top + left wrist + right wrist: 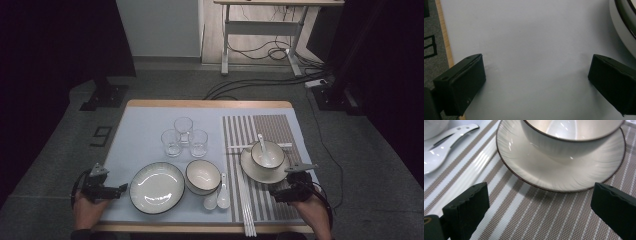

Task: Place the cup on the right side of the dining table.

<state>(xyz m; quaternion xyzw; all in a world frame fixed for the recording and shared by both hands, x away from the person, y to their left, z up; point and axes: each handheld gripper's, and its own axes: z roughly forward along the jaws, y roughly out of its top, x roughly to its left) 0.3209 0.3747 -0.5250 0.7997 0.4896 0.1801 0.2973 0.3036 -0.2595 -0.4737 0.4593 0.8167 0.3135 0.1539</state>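
Looks like a lab or recording studio, not a home. Black curtains (50, 45) close off the left and right edges of the frame. Grey carpet floor (60, 150) with black cables (265, 82) snaking across top centre to a white power strip (318, 82). A white-legged adjustable desk (260, 35) stands at top. Small wood-edged table (210, 104) at centre holds staged white tableware on a pale blue cloth (145, 125).

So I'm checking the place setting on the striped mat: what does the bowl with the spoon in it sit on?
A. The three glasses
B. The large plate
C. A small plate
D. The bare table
C: the bowl, with a spoon in it, rests on a small plate lying on the striped mat, just ahead of the open right gripper.
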